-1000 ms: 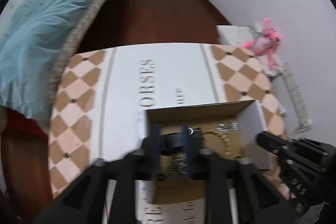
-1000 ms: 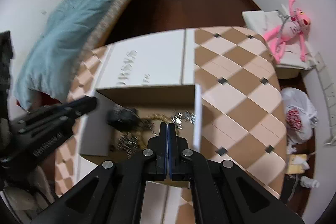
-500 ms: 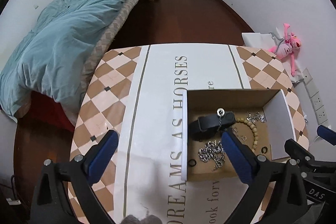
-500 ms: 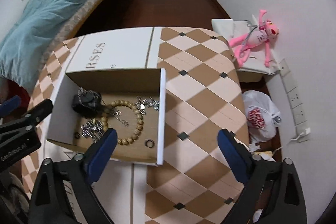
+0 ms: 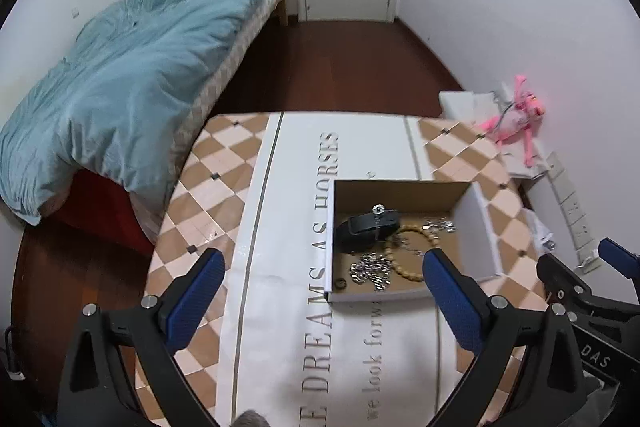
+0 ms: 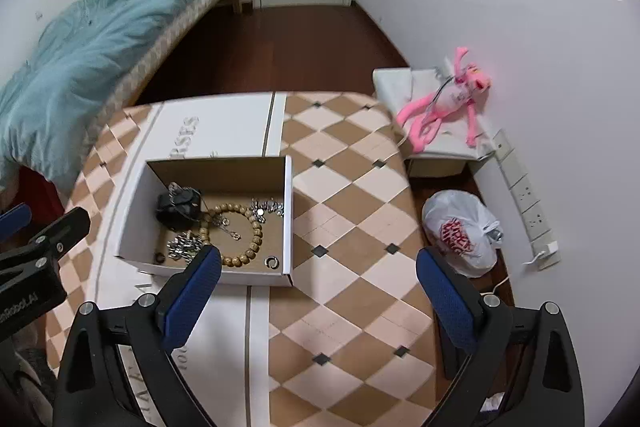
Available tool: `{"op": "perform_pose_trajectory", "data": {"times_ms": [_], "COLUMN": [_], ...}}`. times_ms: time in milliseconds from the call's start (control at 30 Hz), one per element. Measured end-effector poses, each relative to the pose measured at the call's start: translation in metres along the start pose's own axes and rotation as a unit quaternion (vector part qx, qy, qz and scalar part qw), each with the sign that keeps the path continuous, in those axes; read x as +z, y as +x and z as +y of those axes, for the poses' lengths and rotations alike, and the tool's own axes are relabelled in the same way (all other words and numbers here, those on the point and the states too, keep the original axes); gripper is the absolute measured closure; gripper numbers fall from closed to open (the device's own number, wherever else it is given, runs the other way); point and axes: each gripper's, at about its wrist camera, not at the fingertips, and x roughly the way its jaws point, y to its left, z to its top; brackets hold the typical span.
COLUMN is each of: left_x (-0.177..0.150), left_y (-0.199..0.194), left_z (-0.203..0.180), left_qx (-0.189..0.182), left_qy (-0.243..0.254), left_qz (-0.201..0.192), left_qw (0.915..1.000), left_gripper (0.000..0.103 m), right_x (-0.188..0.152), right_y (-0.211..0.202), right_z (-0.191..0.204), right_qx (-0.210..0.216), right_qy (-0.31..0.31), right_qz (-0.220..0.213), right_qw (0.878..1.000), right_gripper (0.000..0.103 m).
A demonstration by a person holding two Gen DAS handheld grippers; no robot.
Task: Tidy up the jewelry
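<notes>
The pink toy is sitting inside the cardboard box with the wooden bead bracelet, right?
Not quite. The wooden bead bracelet is inside the cardboard box, but the pink toy is not. It lies on a white cushion by the wall, beyond the table. The right wrist view shows this.

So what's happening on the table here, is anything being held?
Nothing is held. A person has a gripper in each hand; the left gripper and right gripper both hang open and empty above the table. The jewelry lies in an open cardboard box: a wooden bead bracelet, a black watch, a silver chain, a small silver cluster and two small rings.
</notes>
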Motion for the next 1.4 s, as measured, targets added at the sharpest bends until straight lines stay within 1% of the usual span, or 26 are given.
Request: {"op": "perform_pose_trajectory", "data": {"times_ms": [133,333,467,567,733,1000,1100,1267,1400], "left_x": [-0.005,-0.011,-0.014,-0.017,-0.020,-0.023,-0.021,-0.011,-0.001], "left_y": [-0.040,-0.097,-0.129,-0.147,-0.172,-0.187,-0.186,-0.175,-0.163], "left_z": [0.002,0.007,0.005,0.004,0.003,0.000,0.000,-0.002,-0.002], "left_qx": [-0.002,-0.002,0.001,0.000,-0.010,-0.017,-0.012,-0.015,-0.002], "left_qy": [-0.006,-0.016,-0.007,-0.002,0.001,0.004,0.003,0.003,-0.001], "left_qz": [-0.028,-0.057,-0.075,-0.078,-0.074,-0.053,-0.046,-0.029,-0.021], "left_qw": [0.9996,0.9983,0.9972,0.9969,0.9972,0.9985,0.9989,0.9995,0.9998], "left_gripper": [0.002,0.002,0.002,0.002,0.002,0.002,0.002,0.002,0.002], "right_x": [-0.008,-0.020,-0.023,-0.025,-0.028,-0.032,-0.030,-0.017,-0.002], "right_y": [-0.043,-0.115,-0.155,-0.184,-0.217,-0.241,-0.244,-0.235,-0.221], "right_z": [-0.003,-0.009,-0.011,-0.011,-0.014,-0.018,-0.022,-0.024,-0.021], "right_qx": [0.004,0.002,-0.002,-0.010,-0.016,-0.018,-0.018,-0.019,-0.020], "right_qy": [0.008,0.016,0.019,0.018,0.018,0.016,0.016,0.011,0.004], "right_qz": [-0.024,-0.068,-0.095,-0.114,-0.126,-0.126,-0.123,-0.106,-0.099], "right_qw": [1.000,0.998,0.995,0.993,0.992,0.992,0.992,0.994,0.995], "right_gripper": [0.004,0.004,0.003,0.000,0.000,0.000,0.000,0.000,0.000]}}
